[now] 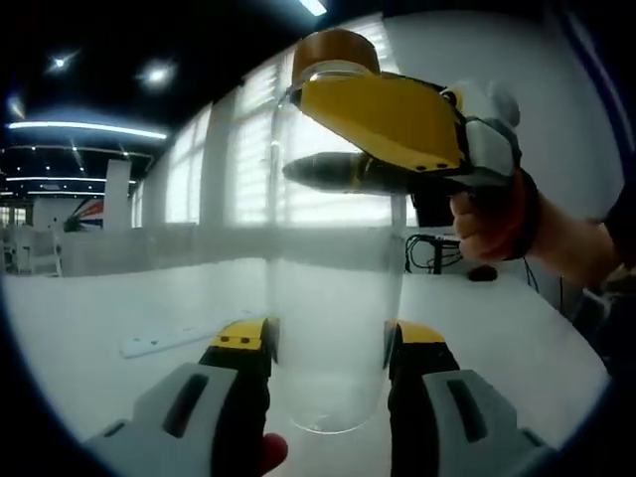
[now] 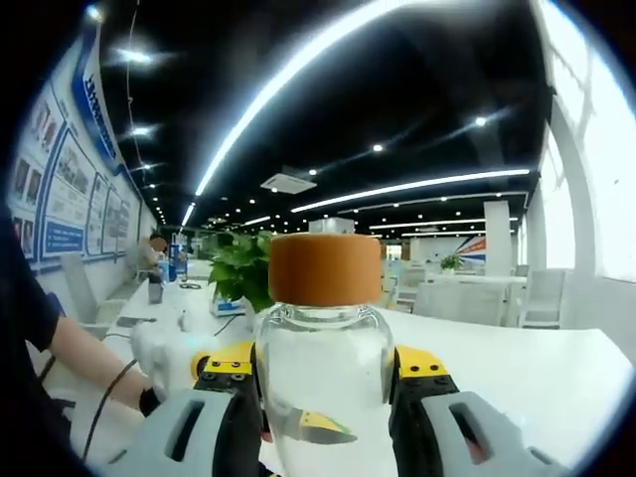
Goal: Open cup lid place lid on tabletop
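On the white tabletop (image 1: 89,308), the clear cup (image 1: 333,328) stands clamped low between the left gripper (image 1: 333,348) jaws. The right gripper (image 2: 326,378) is closed on its upper body, just below the brown lid (image 2: 325,268), which is not yet removed. Judged next: regrip higher on the lid, then twist or lift.

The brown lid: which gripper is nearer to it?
Right. The right gripper clamps the clear cup just under the brown lid, at the neck. The left gripper clamps the cup's lower body, farther from the lid.
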